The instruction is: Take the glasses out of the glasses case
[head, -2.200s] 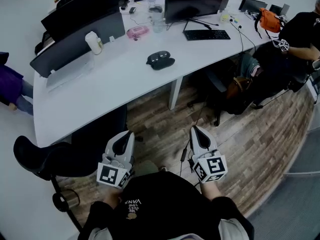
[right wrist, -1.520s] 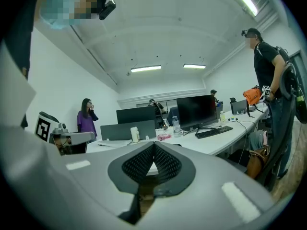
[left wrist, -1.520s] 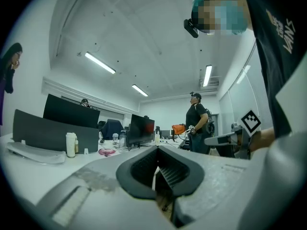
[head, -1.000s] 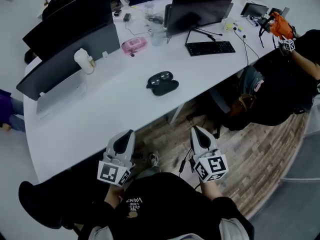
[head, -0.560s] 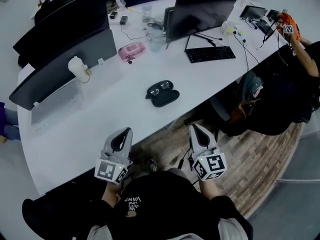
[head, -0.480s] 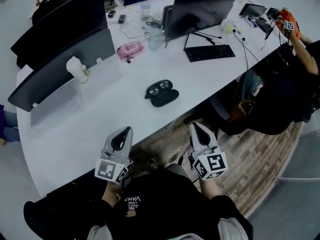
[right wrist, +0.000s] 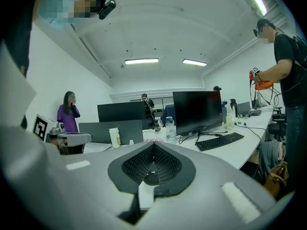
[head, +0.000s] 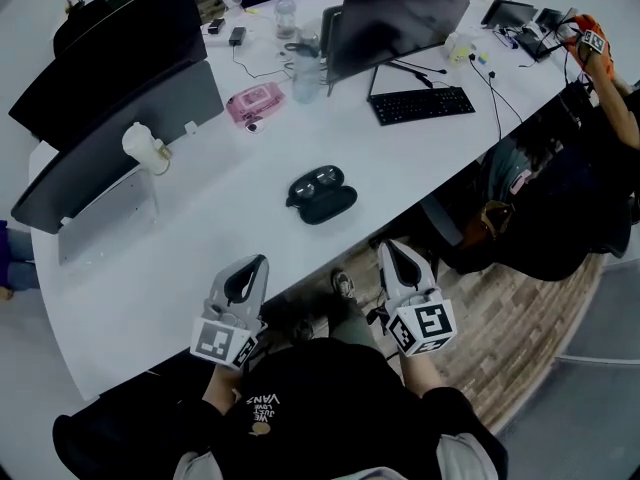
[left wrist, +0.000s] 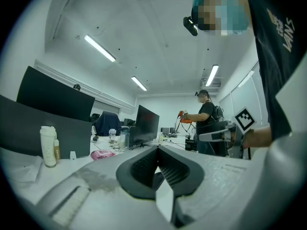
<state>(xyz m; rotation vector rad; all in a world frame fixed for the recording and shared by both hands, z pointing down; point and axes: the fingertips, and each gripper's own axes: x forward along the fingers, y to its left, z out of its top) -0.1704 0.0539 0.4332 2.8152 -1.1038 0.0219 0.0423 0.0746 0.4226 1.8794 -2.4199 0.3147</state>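
Black glasses case (head: 335,204) lies open on the white table (head: 190,243) at 12 o'clock from me, the glasses (head: 314,184) in its far half. My left gripper (head: 252,268) and right gripper (head: 392,253) hover at the table's near edge, jaws closed, empty, well apart from the case.

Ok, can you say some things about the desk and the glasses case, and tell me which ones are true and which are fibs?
1. The glasses case lies open on the white desk. True.
2. The left hand-held gripper holds the glasses. False: it is shut on nothing, short of the case.
3. A black keyboard lies in front of a monitor. True.
4. The glasses lie out on the bare desk. False: they sit inside the case.
5. The right hand-held gripper is shut and empty. True.
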